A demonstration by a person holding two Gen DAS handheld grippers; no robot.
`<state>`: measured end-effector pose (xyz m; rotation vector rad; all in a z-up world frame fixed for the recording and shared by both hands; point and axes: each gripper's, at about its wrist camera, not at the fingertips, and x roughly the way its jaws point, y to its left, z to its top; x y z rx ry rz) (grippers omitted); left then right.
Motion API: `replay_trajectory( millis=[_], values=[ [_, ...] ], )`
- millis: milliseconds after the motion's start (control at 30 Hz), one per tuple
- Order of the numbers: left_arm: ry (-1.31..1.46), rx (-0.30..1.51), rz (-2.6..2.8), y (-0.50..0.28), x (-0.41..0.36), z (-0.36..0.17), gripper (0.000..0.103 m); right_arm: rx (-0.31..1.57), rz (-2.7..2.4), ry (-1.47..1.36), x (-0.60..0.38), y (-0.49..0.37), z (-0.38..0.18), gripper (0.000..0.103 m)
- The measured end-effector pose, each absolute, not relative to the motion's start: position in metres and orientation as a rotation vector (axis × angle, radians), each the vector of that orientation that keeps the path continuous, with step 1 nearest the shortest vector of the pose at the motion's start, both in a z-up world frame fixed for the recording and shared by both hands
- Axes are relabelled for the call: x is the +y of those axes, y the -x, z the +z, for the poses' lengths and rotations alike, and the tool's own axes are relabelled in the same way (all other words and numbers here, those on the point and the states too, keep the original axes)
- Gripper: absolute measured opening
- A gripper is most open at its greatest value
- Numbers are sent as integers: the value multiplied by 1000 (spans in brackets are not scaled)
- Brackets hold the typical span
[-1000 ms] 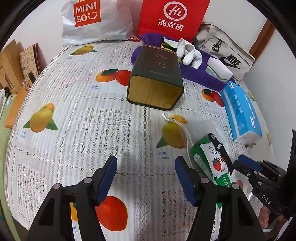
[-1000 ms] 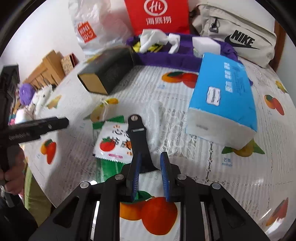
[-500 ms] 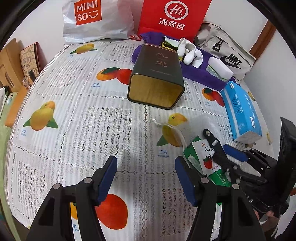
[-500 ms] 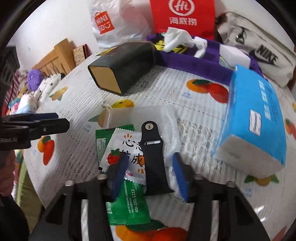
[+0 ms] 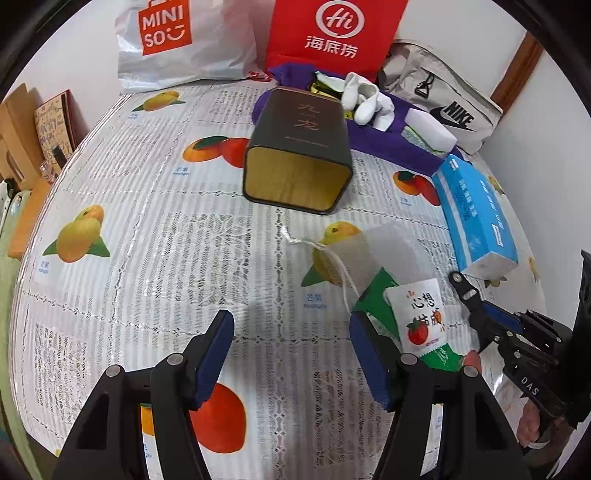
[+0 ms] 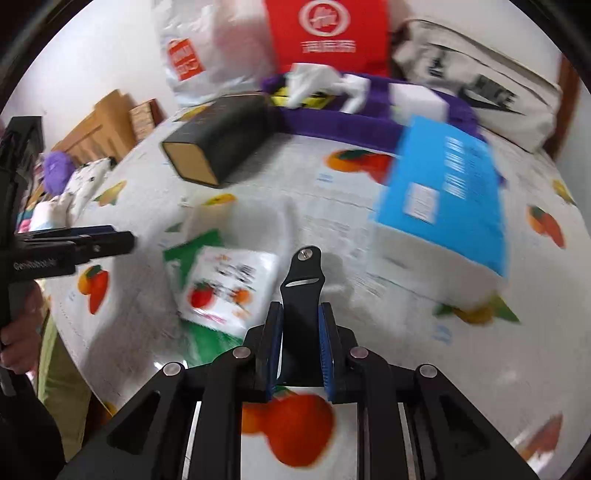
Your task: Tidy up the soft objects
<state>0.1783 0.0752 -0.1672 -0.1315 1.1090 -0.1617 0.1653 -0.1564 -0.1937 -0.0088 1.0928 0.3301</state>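
Observation:
My right gripper (image 6: 300, 341) is shut on a black watch strap (image 6: 302, 280) and holds it just above the table; it also shows at the right of the left wrist view (image 5: 491, 317), with the strap (image 5: 466, 291) sticking out. A white snack packet (image 5: 421, 314) lies on a green packet (image 5: 373, 291) beside a clear drawstring pouch (image 5: 384, 247). My left gripper (image 5: 290, 354) is open and empty over the fruit-print tablecloth (image 5: 147, 229), left of the packets. White socks (image 5: 364, 99) lie on a purple cloth tray (image 5: 388, 144) at the back.
A dark tin box (image 5: 299, 151) lies on its side mid-table. A blue tissue pack (image 5: 476, 214) sits at the right. Miniso bag (image 5: 177, 37), red bag (image 5: 332, 33) and Nike bag (image 5: 447, 107) line the back wall. The right wrist view is blurred.
My right gripper opened, then shut again on the black strap and lifted it off the packets. My left gripper stayed open and moved little.

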Motion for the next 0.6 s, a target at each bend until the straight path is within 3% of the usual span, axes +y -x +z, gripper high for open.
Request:
replay_trajectory(
  millis=[267,333,400,467,500,533,600],
  values=[
    [105,1120,-179,-178,61,-169,63,1134,242,-14,-189,-152,-208,21],
    [100,1120,-179,-177,59,-168,63,1132,241,8,-186,-152,-208,36],
    [98,1117,-179,-176,58,-166,63,1120,235,32,-182,-152,-209,40],
    [96,1115,-177,-176,56,-165,63,1102,228,84,-176,-151,-211,39],
    [95,1114,-178,-176,55,-164,63,1092,228,110,-173,-151,-211,33],
    [96,1112,-184,-175,54,-163,63,1084,237,114,-173,-150,-211,21],
    [93,1104,-214,-173,47,-162,63,1080,246,98,-176,-150,-211,21]
  ],
)
